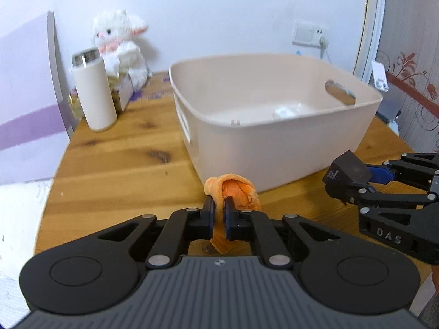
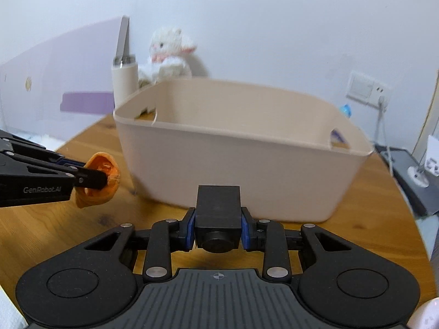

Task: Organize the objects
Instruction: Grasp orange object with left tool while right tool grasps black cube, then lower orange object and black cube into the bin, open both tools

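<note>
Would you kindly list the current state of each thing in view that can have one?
left gripper: shut on the orange toy, lifted off the table.
right gripper: shut on the black block.
bin: upright, open-topped, holding one small clear item.
tumbler: upright, lid on.
plush lamb: sitting upright.

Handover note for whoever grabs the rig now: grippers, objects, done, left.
Left gripper: shut on the orange peel-like piece, off the table.
Right gripper: shut on the black block.
Beige bin: just ahead of both, on the wooden table; something pale lies inside.
Done: both items picked up.
Left: probably drop both into the bin.
</note>
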